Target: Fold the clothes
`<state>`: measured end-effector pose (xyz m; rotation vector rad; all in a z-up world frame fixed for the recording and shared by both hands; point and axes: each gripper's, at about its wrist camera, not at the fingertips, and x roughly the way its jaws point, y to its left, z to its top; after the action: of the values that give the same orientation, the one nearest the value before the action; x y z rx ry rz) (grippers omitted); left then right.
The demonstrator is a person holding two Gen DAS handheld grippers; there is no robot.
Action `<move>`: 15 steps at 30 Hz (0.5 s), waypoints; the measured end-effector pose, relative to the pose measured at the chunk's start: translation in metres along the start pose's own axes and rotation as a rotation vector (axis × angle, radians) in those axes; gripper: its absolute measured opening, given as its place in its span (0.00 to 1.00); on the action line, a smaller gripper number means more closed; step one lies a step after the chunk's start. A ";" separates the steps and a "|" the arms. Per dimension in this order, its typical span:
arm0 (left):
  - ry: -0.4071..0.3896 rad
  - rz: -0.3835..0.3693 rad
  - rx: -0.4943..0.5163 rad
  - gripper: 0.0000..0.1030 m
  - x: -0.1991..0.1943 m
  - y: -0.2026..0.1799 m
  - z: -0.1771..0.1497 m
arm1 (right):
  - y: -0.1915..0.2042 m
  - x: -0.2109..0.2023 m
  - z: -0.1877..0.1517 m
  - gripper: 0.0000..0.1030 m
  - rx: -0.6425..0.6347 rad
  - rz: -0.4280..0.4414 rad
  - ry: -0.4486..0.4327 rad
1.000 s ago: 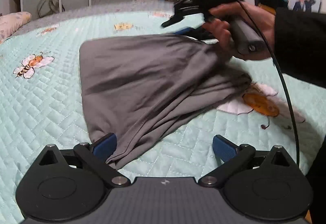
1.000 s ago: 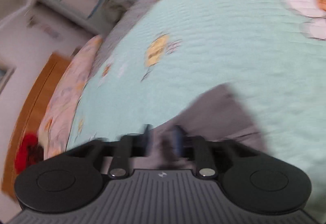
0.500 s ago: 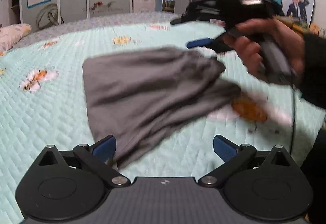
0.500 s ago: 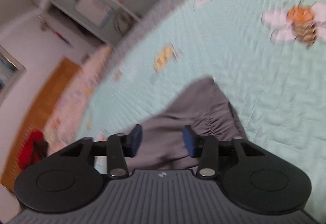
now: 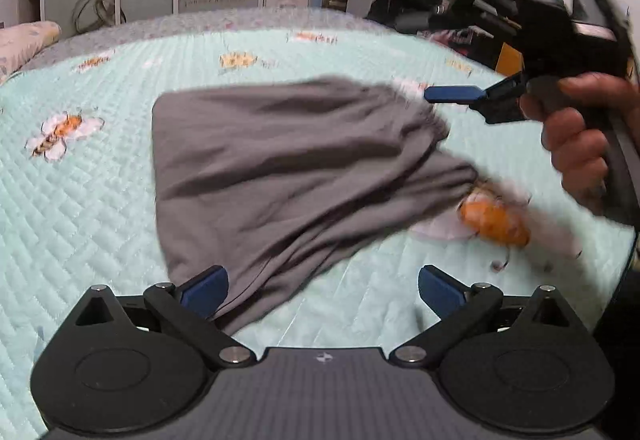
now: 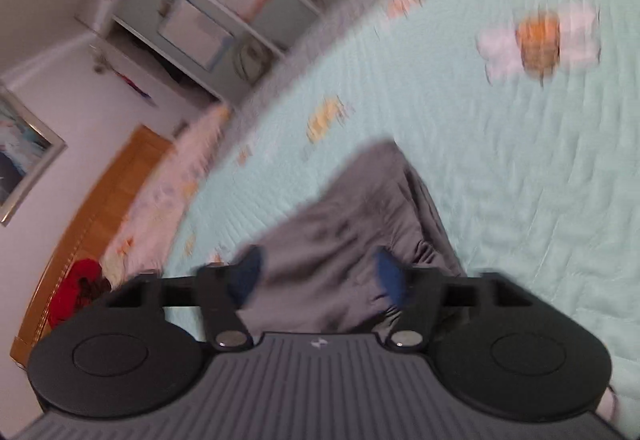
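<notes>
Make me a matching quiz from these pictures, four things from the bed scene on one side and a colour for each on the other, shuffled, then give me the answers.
Things:
1. garment
2. quilt
3. pads of the left gripper
4. headboard

Colours:
A. orange-brown wood
B. grey
C. blue
D. pale mint green with bee prints

Pairs: 1-B, 2-D, 3-C, 4-A
</notes>
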<state>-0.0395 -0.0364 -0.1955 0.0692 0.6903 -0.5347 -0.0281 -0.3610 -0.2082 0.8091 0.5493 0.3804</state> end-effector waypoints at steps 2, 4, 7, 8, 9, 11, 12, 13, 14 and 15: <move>-0.029 0.002 0.030 0.98 0.000 -0.007 0.011 | 0.000 -0.002 -0.004 0.81 0.010 0.012 0.003; -0.014 0.018 0.071 0.99 0.008 -0.011 0.020 | 0.018 0.015 -0.030 0.81 -0.009 0.066 0.102; 0.090 0.027 0.028 0.98 0.031 0.000 0.017 | 0.008 0.031 -0.044 0.79 -0.010 0.004 0.172; 0.088 0.024 0.010 0.97 0.029 0.002 0.013 | -0.004 0.029 -0.042 0.76 0.018 -0.038 0.165; 0.086 0.022 -0.007 0.97 0.028 0.005 0.010 | -0.021 0.023 -0.037 0.69 0.058 -0.082 0.145; 0.069 0.021 -0.017 0.98 0.021 0.005 0.007 | -0.044 0.002 -0.024 0.43 0.116 -0.117 0.098; 0.053 0.023 -0.014 0.98 0.017 0.004 0.008 | -0.053 -0.011 -0.018 0.44 0.139 -0.123 0.073; 0.026 0.025 -0.011 0.98 0.013 0.003 0.011 | -0.055 -0.020 -0.013 0.50 0.144 -0.120 0.052; 0.004 0.029 -0.007 0.99 0.012 0.002 0.015 | -0.047 -0.022 -0.011 0.70 0.123 -0.103 0.035; 0.000 0.039 -0.004 0.99 0.015 0.003 0.022 | -0.040 -0.024 -0.009 0.77 0.102 -0.087 0.019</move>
<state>-0.0150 -0.0459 -0.1881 0.0790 0.6883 -0.4962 -0.0480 -0.3939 -0.2360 0.8775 0.6234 0.2817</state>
